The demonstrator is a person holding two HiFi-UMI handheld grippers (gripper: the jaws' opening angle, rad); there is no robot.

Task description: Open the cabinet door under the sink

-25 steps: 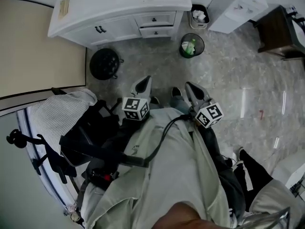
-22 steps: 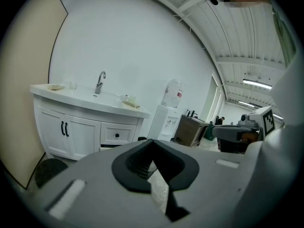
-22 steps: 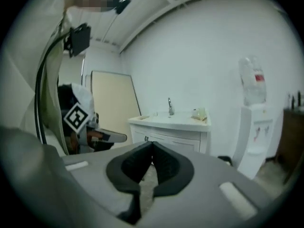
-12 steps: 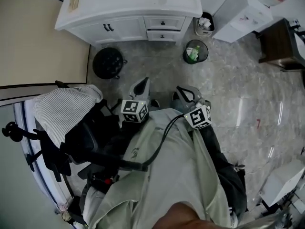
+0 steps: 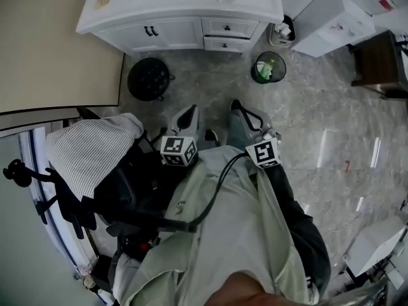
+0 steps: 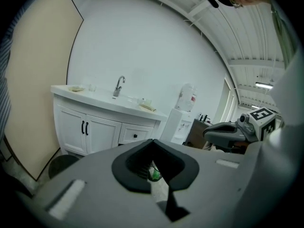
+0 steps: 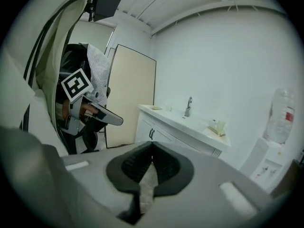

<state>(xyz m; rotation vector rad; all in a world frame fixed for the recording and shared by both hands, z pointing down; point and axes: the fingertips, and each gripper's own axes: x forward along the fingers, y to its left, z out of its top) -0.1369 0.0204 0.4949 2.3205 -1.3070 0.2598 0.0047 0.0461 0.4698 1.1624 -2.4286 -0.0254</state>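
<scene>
Standing clenched and empty: left tongs [image 6: 152, 142], right tongs [image 7: 152, 145]; cabinet door [image 5: 153, 34] closed, well apart. Ceiling [image 7: 190, 4] appears in gripper views only.

The head view looks steeply down from above the person. The white sink cabinet [image 5: 178, 27] lies far off along the top of the frame, and the left gripper [image 5: 189, 111] and right gripper [image 5: 237, 107] sit at centre. Each gripper view sits low and looks almost level along its own jaws toward that cabinet, across open floor. All three views share the cabinet, and each gripper view catches the other gripper near its side edge.
</scene>
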